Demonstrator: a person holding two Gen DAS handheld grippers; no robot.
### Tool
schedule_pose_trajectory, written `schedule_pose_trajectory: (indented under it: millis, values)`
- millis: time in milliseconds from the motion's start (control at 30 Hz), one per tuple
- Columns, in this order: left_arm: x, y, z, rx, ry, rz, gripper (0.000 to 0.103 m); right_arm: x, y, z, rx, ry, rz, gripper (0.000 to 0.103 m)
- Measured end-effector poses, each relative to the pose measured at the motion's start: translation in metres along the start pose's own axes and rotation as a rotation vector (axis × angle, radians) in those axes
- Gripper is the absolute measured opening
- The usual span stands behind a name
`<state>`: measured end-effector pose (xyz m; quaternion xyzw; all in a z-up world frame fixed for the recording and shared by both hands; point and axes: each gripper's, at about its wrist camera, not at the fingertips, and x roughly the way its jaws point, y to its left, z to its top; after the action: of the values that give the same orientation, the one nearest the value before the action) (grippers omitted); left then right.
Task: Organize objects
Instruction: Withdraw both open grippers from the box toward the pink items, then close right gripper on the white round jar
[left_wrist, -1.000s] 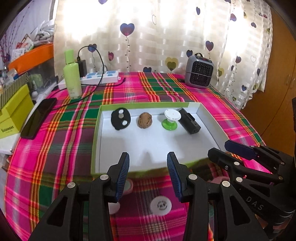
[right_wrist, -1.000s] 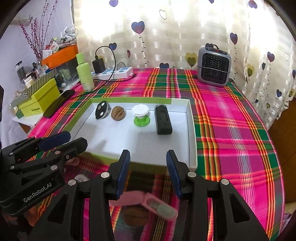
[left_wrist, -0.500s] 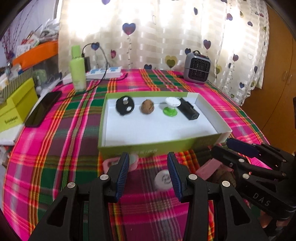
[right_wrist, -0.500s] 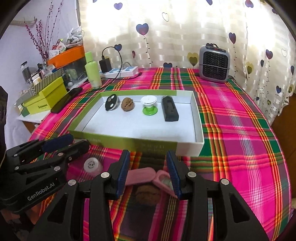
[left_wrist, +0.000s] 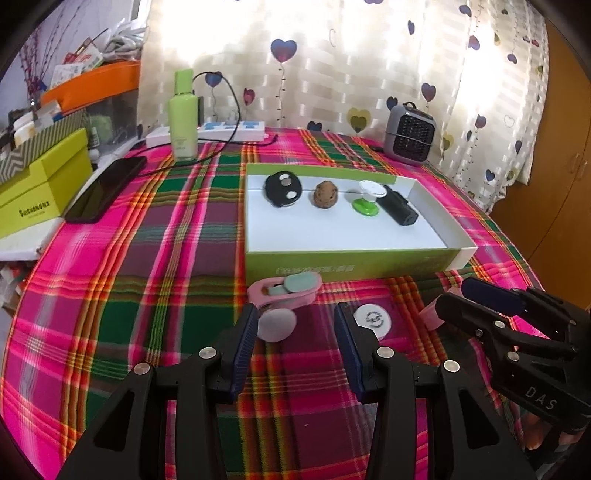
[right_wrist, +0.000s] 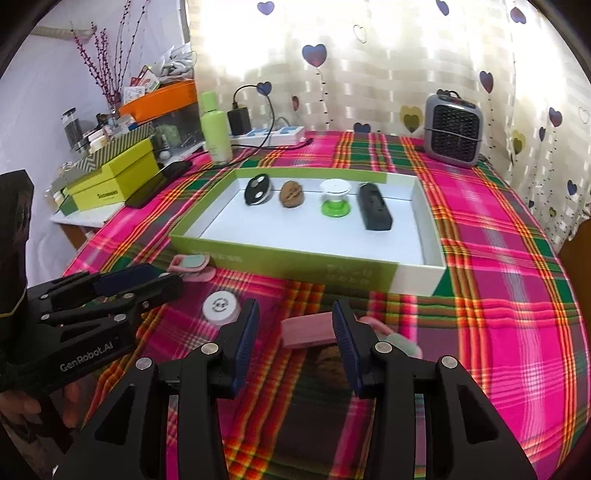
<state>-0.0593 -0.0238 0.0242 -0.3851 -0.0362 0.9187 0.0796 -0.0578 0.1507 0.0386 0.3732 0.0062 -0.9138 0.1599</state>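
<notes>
- The left gripper (left_wrist: 295, 347) hovers over the counter's near edge, jaws wide and empty, just behind a pink clip-shaped gadget with a mint pad (left_wrist: 282, 290), likely lining up a pick.
- The shallow green-and-white cardboard tray (left_wrist: 351, 260) sits mid-counter, holding four items in a row along its far wall, apparently sorted.
- The right gripper (right_wrist: 295, 341) waits with jaws wide, straddling a flat pink block (right_wrist: 308, 328) and a brown walnut (right_wrist: 328, 363) not yet in the tray.

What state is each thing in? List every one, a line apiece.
Left gripper: open, empty, above the cloth.
Right gripper: open, empty.
Box: open, no lid on.
Black fob: inside the box.
Walnut: inside the box.
Green-and-white cap: inside the box.
Black remote: lying flat in the box.
Pink clip: on the cloth, outside the box.
White disc: on the cloth.
Green bottle: upright, capped.
</notes>
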Motion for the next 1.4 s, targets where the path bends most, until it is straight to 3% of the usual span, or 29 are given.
schedule_pose_trajectory:
  millis: [500,933,1200,1400]
  values:
    - [0.016,0.011,-0.005,-0.026,0.078,0.012,0.042,0.011,0.017,-0.003,-0.032,0.038,0.041,0.042]
    - [0.022,0.019,0.001,-0.05,0.08,0.009,0.042,0.017,0.028,-0.001,-0.054,0.053,0.054,0.042]
    - [0.021,0.025,0.001,-0.061,0.077,0.012,0.027,0.021,0.036,0.001,-0.069,0.062,0.068,0.042]
    - [0.018,0.03,0.0,-0.07,0.07,0.013,0.025,0.025,0.04,0.002,-0.071,0.072,0.082,0.042]
